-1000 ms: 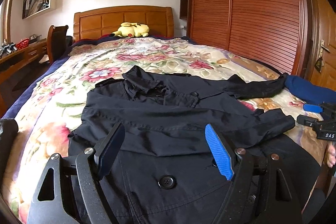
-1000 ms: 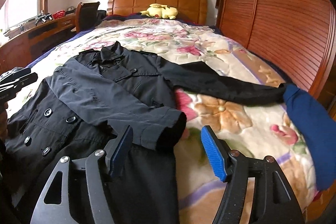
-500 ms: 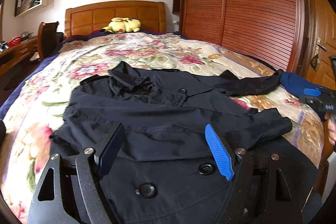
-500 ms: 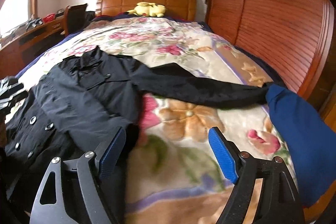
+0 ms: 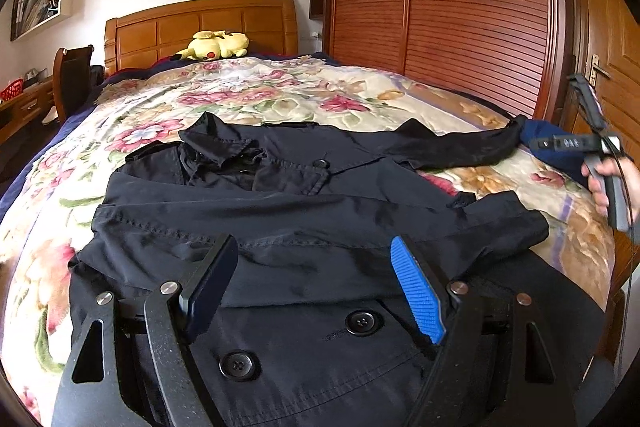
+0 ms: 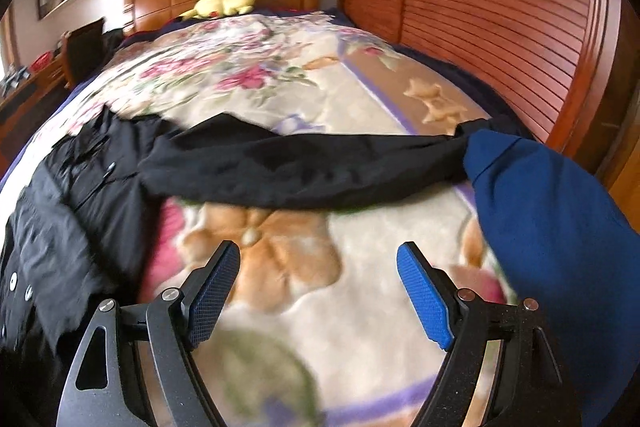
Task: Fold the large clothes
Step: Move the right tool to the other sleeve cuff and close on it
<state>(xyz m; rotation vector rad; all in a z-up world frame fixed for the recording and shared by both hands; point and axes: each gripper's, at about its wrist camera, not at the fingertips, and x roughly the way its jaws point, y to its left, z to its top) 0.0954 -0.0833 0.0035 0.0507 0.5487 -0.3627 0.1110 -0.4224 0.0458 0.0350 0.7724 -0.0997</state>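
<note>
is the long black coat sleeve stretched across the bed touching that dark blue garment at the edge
Touching. In the right wrist view, the black coat sleeve's cuff end meets the dark blue garment, which overlaps it with no floral bedspread visible between them.

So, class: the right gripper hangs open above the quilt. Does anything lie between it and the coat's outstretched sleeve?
Nothing visible does. Only bare floral quilt lies between the open right gripper and the outstretched sleeve. A blue garment sits to the right, meeting the cuff end, not across the path.

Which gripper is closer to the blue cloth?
Right. The right gripper hangs open just beside the blue cloth; the left gripper is over the black coat, farther away.
</note>
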